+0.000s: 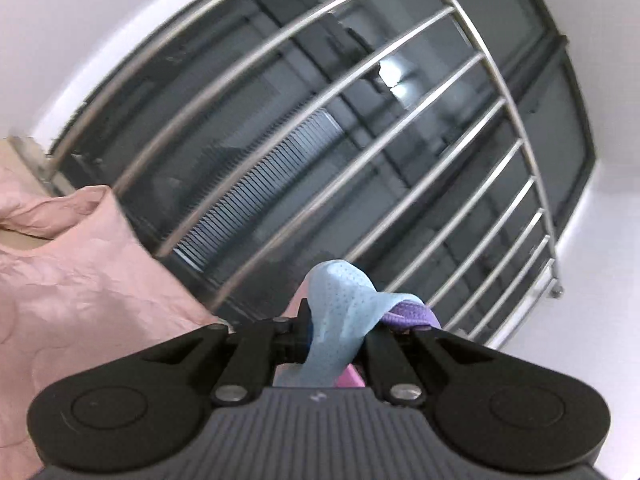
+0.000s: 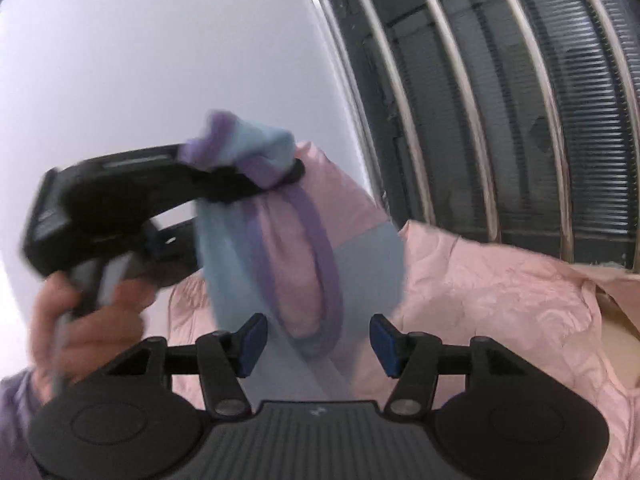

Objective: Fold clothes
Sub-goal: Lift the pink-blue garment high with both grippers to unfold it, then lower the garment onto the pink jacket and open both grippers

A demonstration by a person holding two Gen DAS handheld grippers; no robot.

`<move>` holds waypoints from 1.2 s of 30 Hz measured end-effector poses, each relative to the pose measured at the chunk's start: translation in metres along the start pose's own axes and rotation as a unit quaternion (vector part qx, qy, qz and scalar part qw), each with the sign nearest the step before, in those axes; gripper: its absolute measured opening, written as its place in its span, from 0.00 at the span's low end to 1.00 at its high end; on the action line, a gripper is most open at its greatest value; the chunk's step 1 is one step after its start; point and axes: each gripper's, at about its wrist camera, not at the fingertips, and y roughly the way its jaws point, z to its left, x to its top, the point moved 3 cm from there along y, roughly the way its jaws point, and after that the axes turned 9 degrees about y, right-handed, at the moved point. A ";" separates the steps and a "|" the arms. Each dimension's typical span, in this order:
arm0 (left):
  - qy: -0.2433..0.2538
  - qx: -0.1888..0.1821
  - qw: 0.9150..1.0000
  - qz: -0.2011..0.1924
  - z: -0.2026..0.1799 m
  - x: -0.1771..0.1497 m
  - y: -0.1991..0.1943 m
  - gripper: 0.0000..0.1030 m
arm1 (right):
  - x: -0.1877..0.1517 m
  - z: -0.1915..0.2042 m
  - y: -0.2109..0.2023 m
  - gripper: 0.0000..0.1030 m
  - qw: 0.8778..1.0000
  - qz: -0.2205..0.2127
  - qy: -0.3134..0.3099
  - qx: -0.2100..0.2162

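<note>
A light blue mesh garment (image 1: 340, 308) with purple trim is bunched between the closed jaws of my left gripper (image 1: 336, 330). In the right wrist view that left gripper (image 2: 280, 176), held by a hand (image 2: 88, 320), is raised, and the garment (image 2: 372, 264) hangs down from it. A purple-edged opening shows a pink lining. My right gripper (image 2: 318, 340) stands open just below the hanging cloth. Its blue pads (image 2: 252, 338) are wide apart and do not press on the fabric.
A pink quilted bedspread (image 2: 500, 300) lies under and behind the garment and reaches the left of the left wrist view (image 1: 80, 300). A dark window with metal bars (image 1: 320, 140) fills the background, and a white wall (image 2: 160, 60) stands beside it.
</note>
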 end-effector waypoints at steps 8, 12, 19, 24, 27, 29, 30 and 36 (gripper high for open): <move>0.057 -0.037 0.997 -0.031 -0.057 0.028 -0.041 0.05 | 0.032 0.039 -0.067 0.02 0.983 -0.141 0.025 -0.115; 0.078 -0.074 0.994 -0.030 -0.112 0.060 -0.071 0.05 | 0.064 0.111 -0.118 0.02 0.962 -0.189 -0.042 -0.195; 0.127 -0.134 0.981 -0.056 -0.210 0.137 -0.139 0.17 | 0.134 0.270 -0.217 0.02 0.909 -0.295 -0.146 -0.255; 0.152 -0.113 0.981 -0.052 -0.234 0.153 -0.171 0.11 | 0.170 0.338 -0.258 0.02 0.897 -0.315 -0.168 -0.261; 0.157 -0.084 0.984 -0.033 -0.228 0.149 -0.170 0.02 | 0.172 0.347 -0.252 0.02 0.900 -0.293 -0.170 -0.274; 0.152 -0.053 0.987 -0.011 -0.210 0.142 -0.155 0.02 | 0.169 0.334 -0.233 0.02 0.906 -0.267 -0.162 -0.286; 0.144 -0.039 0.989 0.005 -0.199 0.138 -0.146 0.02 | 0.167 0.323 -0.222 0.02 0.911 -0.249 -0.154 -0.292; 0.092 0.117 0.985 0.088 -0.084 0.096 -0.063 0.69 | 0.166 0.203 -0.115 0.03 0.934 -0.112 -0.061 -0.334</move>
